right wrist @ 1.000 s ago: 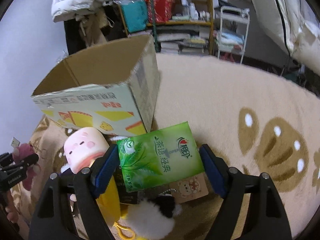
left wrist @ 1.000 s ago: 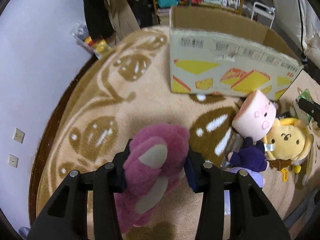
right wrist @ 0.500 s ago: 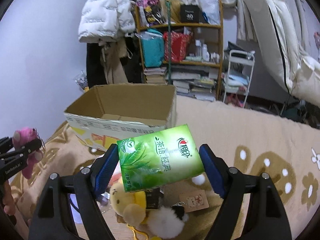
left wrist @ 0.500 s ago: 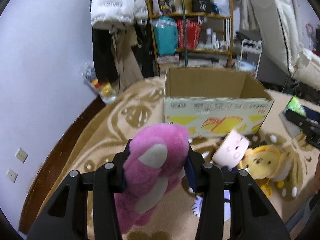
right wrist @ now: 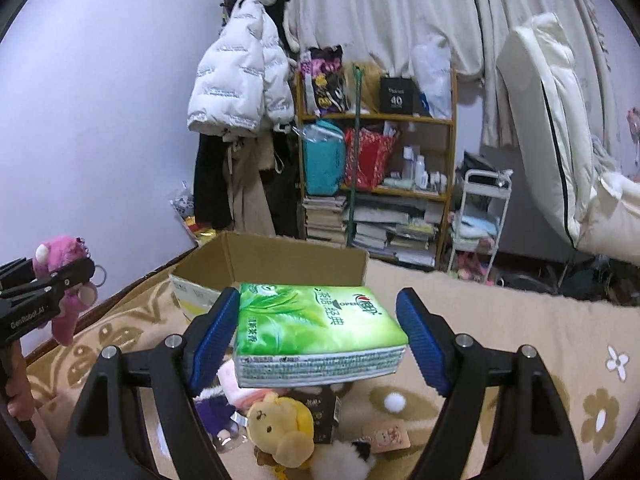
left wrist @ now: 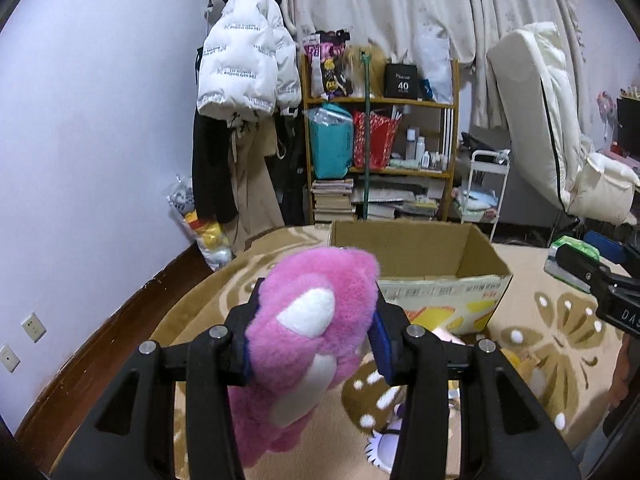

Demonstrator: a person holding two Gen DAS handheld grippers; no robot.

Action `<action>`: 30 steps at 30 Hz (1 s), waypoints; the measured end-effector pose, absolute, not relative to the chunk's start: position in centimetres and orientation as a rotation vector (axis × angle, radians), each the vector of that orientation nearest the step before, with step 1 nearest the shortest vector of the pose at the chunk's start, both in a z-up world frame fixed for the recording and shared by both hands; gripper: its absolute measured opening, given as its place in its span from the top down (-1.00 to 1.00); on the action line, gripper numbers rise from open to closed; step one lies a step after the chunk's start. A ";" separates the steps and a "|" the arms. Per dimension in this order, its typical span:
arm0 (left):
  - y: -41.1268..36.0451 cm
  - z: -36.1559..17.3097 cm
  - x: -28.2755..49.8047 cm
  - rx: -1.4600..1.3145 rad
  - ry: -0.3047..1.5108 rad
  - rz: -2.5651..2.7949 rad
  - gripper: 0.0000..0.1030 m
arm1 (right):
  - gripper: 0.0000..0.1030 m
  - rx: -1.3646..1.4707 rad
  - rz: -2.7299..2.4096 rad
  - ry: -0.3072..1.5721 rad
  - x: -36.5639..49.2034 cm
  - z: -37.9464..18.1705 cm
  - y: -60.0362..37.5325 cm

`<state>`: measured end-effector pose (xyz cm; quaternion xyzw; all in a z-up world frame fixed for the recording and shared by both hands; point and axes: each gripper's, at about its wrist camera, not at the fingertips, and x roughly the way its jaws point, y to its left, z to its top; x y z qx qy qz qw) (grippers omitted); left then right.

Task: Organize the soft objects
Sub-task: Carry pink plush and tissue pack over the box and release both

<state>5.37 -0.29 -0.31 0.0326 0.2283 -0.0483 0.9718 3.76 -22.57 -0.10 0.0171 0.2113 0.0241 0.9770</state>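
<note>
From the left wrist view, the left gripper (left wrist: 314,336) is clamping its blue pads on a pink plush bear (left wrist: 308,344), whose body is hanging down between the fingers, and the view has swung up over the last second: a second ago it was looking down at the beige patterned rug (left wrist: 552,320) with the toys close by, while now the open cardboard box (left wrist: 416,256) is lying ahead and lower, its inside showing no contents from here, with the bookshelf (left wrist: 380,140) and a white puffer jacket (left wrist: 248,64) filling the background. That rise suggests the bear is being carried up for a drop into the box rather than still being picked. From the right wrist view, the right gripper (right wrist: 320,336) is carrying a green tissue pack (right wrist: 316,332); the left pad is pressing against its end while the right pad is standing just beside the other end, so the hold looks light. The pack has tipped from facing the camera to lying nearly flat, and it is now sitting in front of the box's near wall (right wrist: 276,264). A yellow plush (right wrist: 280,428), a purple doll (right wrist: 216,408) and a white fluffy toy (right wrist: 344,460) are waiting on the rug below. Both loads appear ready to go in, and the loosely held pack may slip first.
</note>
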 end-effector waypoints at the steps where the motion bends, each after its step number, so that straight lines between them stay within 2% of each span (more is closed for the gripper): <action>1: -0.3 0.0 5.5 0.067 0.451 -0.098 0.16 | -0.63 0.035 0.054 0.422 3.8 0.2 -22.5; 17: -2.4 3.6 10.9 0.097 0.356 -0.147 0.15 | -0.63 0.042 0.061 0.418 8.7 0.5 -23.2; 30: -4.8 2.7 15.7 0.091 0.365 -0.184 0.15 | -0.63 0.094 0.068 0.439 13.4 -0.1 -24.2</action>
